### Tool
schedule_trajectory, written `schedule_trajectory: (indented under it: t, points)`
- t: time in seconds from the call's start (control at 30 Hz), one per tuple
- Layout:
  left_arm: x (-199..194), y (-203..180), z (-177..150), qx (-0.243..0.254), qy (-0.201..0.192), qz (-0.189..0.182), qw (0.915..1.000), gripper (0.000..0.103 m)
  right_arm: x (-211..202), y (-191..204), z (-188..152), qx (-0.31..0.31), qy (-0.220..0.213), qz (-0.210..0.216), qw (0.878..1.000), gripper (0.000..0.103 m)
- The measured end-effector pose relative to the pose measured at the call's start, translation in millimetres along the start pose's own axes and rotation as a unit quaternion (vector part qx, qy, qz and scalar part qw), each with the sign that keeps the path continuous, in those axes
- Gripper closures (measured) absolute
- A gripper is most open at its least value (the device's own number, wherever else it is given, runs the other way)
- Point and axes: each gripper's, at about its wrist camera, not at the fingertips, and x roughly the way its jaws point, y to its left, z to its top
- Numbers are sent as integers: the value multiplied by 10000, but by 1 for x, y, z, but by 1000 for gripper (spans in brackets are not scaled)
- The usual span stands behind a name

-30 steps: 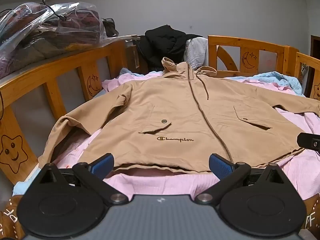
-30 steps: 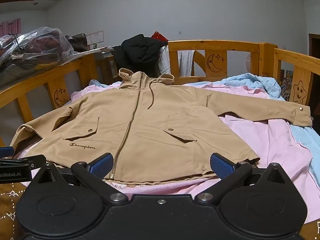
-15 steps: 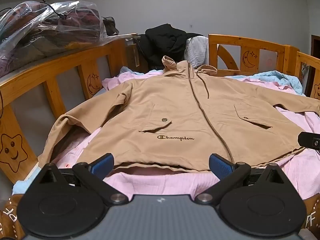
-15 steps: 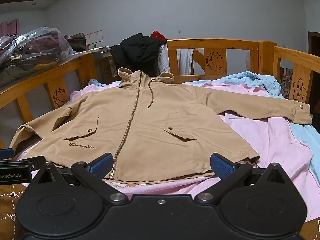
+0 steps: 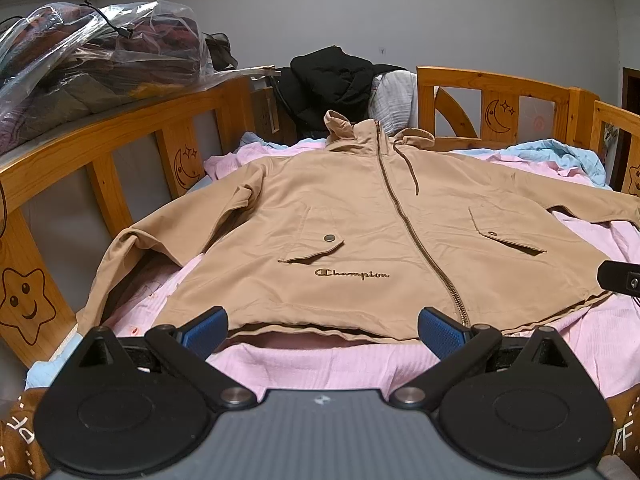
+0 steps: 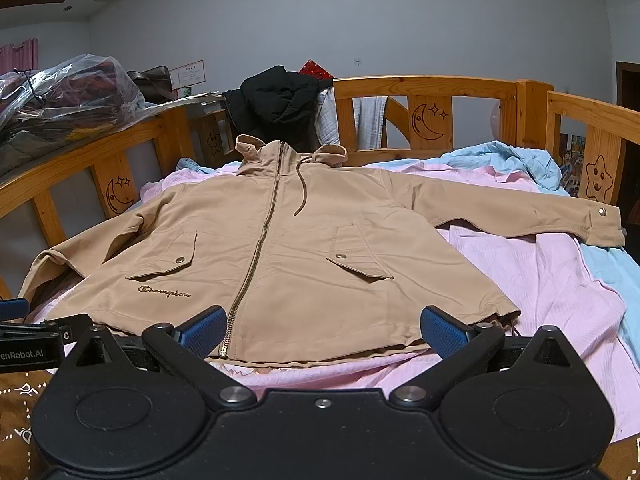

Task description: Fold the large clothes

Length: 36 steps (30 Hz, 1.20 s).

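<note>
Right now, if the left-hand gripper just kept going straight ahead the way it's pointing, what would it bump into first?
Most likely the bottom hem of the tan jacket, spread flat on the pink sheet. The left gripper is open with the hem just ahead between its fingers, though depth is hard to judge.

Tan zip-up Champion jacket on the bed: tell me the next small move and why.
Probably bring the right gripper to the far cuff of the outstretched sleeve and fold it across the chest. The tan zip-up jacket lies flat, zipped, sleeves spread; both the right and the left gripper are open and empty at the hem.
</note>
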Motion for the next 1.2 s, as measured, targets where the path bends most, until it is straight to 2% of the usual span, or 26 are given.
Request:
schedule_trajectory:
  t: [1.2]
  points:
    - [5, 6, -6, -12, 65, 25, 10000, 0, 2, 1, 0, 16, 30, 6, 10000, 0]
